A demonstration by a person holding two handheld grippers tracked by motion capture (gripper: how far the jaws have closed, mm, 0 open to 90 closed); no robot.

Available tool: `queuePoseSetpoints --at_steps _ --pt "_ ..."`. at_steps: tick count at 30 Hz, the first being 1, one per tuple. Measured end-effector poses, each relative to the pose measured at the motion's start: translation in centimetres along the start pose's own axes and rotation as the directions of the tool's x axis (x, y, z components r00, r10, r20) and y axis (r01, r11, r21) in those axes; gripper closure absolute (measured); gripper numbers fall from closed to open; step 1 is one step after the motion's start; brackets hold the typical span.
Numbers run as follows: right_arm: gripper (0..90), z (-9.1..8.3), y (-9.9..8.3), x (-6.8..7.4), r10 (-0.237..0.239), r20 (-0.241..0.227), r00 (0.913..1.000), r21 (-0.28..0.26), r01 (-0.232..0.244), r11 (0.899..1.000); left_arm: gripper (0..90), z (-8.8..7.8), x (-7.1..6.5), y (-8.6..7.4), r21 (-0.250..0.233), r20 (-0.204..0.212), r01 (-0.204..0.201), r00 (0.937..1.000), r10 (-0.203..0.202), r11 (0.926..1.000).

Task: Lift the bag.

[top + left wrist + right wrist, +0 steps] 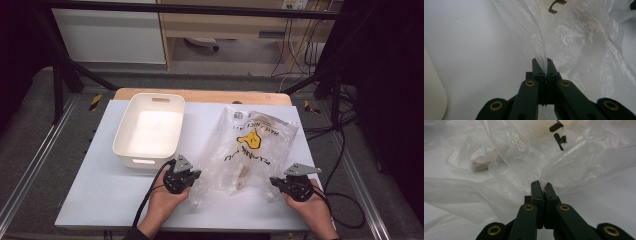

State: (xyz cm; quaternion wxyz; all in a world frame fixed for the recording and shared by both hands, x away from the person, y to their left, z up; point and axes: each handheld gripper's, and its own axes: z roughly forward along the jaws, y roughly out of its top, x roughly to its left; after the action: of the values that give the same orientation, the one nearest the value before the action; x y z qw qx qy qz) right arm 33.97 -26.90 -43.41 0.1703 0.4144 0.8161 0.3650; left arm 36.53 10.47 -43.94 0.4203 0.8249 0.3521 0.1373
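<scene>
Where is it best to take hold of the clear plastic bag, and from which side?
Probably at the loose film of its near end, coming from the person's side, one grip at each corner. The plastic bag lies flat with its thin edges toward the person, easy to pinch. The left hand-held gripper and the right hand-held gripper are each shut on such a fold.

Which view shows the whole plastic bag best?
The high view: the plastic bag lies whole on the white table, its yellow print visible. The left gripper view and right gripper view show just crinkled film pinched between black jaws.
</scene>
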Motion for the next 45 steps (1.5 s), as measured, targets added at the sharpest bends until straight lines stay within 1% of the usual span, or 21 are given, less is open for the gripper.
queuePoseSetpoints --at_steps 3,6,10,12,14,16,19,22,27,30,34,37,40,42,45 --pt "90.0 0.4 0.6 0.2 -0.005 -0.009 0.9999 -0.007 0.005 1.000 90.0 -0.3 0.0 0.4 -0.010 0.010 0.011 0.9999 -0.011 0.9999" --pt "90.0 0.7 1.1 0.3 -0.006 -0.015 0.9999 -0.011 0.005 1.000 90.0 -0.4 0.0 0.6 -0.010 0.010 0.008 0.9999 -0.007 0.9999" --pt "90.0 1.0 1.4 0.4 -0.012 -0.018 0.9998 -0.004 0.012 1.000 90.0 -0.3 0.3 0.5 -0.007 0.011 0.007 0.9999 -0.007 1.0000" --pt "90.0 1.1 1.4 0.3 -0.002 -0.018 0.9998 0.000 0.002 1.000 90.0 -0.3 0.5 0.6 -0.010 0.010 0.014 0.9999 -0.014 0.9999" --pt "90.0 0.8 1.4 0.0 0.014 -0.016 0.9998 0.005 -0.014 1.000 90.0 -0.4 0.7 0.7 -0.015 0.007 0.021 0.9998 -0.021 0.9997" --pt "90.0 0.5 1.3 -0.3 0.046 -0.018 0.9988 0.000 -0.046 0.999 90.0 -0.7 1.0 0.9 -0.024 0.007 0.032 0.9995 -0.032 0.9992" --pt "90.0 0.1 1.3 -0.9 0.066 -0.018 0.9976 -0.007 -0.066 0.998 90.0 -1.0 1.4 1.3 -0.036 0.008 0.046 0.9989 -0.046 0.9983" --pt "90.0 -0.2 1.4 -1.0 0.062 -0.017 0.9979 -0.020 -0.063 0.998 90.0 -1.3 1.5 1.8 -0.045 0.011 0.051 0.9987 -0.051 0.9977" --pt "90.0 -0.9 2.2 -1.2 0.052 -0.017 0.9985 -0.045 -0.053 0.998 90.0 -2.0 1.6 2.9 -0.060 0.012 0.042 0.9991 -0.041 0.9973" --pt "90.0 -1.4 2.6 -1.5 0.056 -0.014 0.9983 -0.057 -0.057 0.997 90.0 -2.5 1.8 3.6 -0.066 0.012 0.036 0.9993 -0.036 0.9972" --pt "90.0 -2.0 3.1 -2.1 0.089 -0.027 0.9956 -0.075 -0.091 0.993 90.0 -2.7 2.1 4.3 -0.062 0.015 0.026 0.9996 -0.026 0.9978" --pt "90.0 -2.4 3.5 -2.4 0.086 -0.029 0.9958 -0.079 -0.088 0.993 90.0 -2.8 2.3 4.8 -0.065 0.022 0.040 0.9990 -0.038 0.9971" --pt "90.0 -2.7 4.0 -2.6 0.086 -0.028 0.9959 -0.092 -0.088 0.992 90.0 -3.1 2.6 5.4 -0.070 0.025 0.040 0.9989 -0.039 0.9967" --pt "90.0 -2.9 4.4 -2.6 0.085 -0.031 0.9958 -0.090 -0.088 0.992 90.0 -3.2 2.7 5.8 -0.069 0.031 0.040 0.9988 -0.038 0.9968" --pt "90.0 -2.8 5.0 -2.8 0.078 -0.021 0.9968 -0.078 -0.079 0.994 90.0 -3.1 2.9 6.2 -0.062 0.029 0.035 0.9990 -0.033 0.9975"
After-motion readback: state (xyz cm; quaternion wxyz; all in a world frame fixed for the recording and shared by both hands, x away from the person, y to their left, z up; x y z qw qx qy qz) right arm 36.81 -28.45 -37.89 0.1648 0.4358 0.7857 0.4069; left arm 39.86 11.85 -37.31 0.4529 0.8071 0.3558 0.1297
